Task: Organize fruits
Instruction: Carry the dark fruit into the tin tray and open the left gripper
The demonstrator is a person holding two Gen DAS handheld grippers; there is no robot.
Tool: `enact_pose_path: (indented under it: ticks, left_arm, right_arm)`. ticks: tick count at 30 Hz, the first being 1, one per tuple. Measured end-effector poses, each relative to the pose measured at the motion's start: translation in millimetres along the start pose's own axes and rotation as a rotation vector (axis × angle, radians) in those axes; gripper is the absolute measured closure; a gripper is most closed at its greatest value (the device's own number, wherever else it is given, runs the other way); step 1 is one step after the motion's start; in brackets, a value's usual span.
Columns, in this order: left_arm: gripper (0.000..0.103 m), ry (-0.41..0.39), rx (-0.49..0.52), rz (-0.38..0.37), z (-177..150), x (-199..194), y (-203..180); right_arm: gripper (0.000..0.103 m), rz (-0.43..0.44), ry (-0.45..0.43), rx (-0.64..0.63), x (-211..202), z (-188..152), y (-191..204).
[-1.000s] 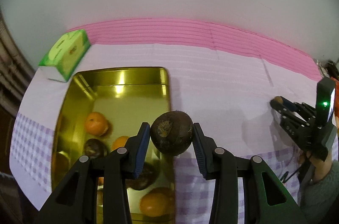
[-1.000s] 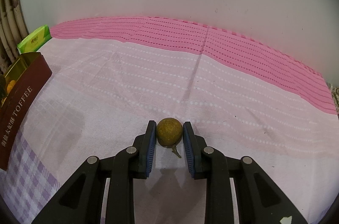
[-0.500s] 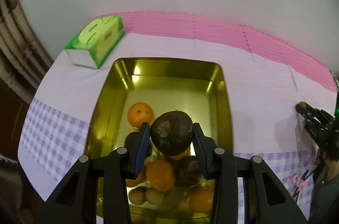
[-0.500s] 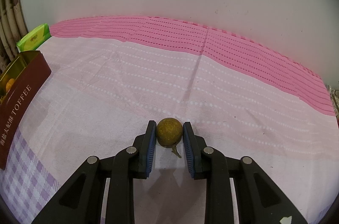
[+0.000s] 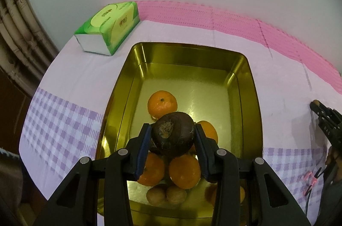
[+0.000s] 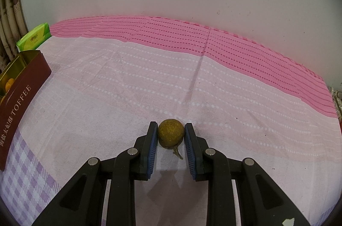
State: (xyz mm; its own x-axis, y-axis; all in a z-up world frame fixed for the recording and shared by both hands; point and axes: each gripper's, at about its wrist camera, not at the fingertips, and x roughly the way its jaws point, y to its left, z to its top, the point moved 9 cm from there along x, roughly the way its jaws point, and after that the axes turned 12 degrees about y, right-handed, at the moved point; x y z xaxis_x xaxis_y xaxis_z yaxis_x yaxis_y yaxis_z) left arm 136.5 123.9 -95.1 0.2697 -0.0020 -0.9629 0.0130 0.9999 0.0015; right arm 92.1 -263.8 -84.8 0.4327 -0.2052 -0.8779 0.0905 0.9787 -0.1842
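My left gripper (image 5: 172, 134) is shut on a dark brown round fruit (image 5: 173, 136) and holds it above the gold tin tray (image 5: 249, 80). The tray holds several oranges (image 5: 162, 103) and small brown fruits (image 5: 166, 195) piled at its near end. My right gripper (image 6: 170, 136) is shut on a small yellow-brown round fruit (image 6: 170, 135) with a short stem, low over the pink cloth. The right gripper also shows at the right edge of the left wrist view (image 5: 327, 125).
A green tissue pack (image 5: 109, 30) lies beyond the tray's far left corner; it also shows in the right wrist view (image 6: 34, 39). The tray's maroon side reads TOFFEE (image 6: 19, 102). A white wall stands behind the pink-and-purple checked tablecloth (image 6: 192, 80).
My left gripper has carried the dark fruit leftward from the tray's right edge to over the middle of the tray. The right gripper has held still with its small fruit.
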Motion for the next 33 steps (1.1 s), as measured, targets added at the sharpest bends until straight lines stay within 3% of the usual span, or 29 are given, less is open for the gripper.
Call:
enact_pose_path:
  ticks: [33]
  left_arm:
    - [0.061,0.039,0.014,0.011,-8.0,12.3,0.6]
  right_arm:
    - [0.079,-0.004,0.0,-0.001,0.0,-0.3,0.5]
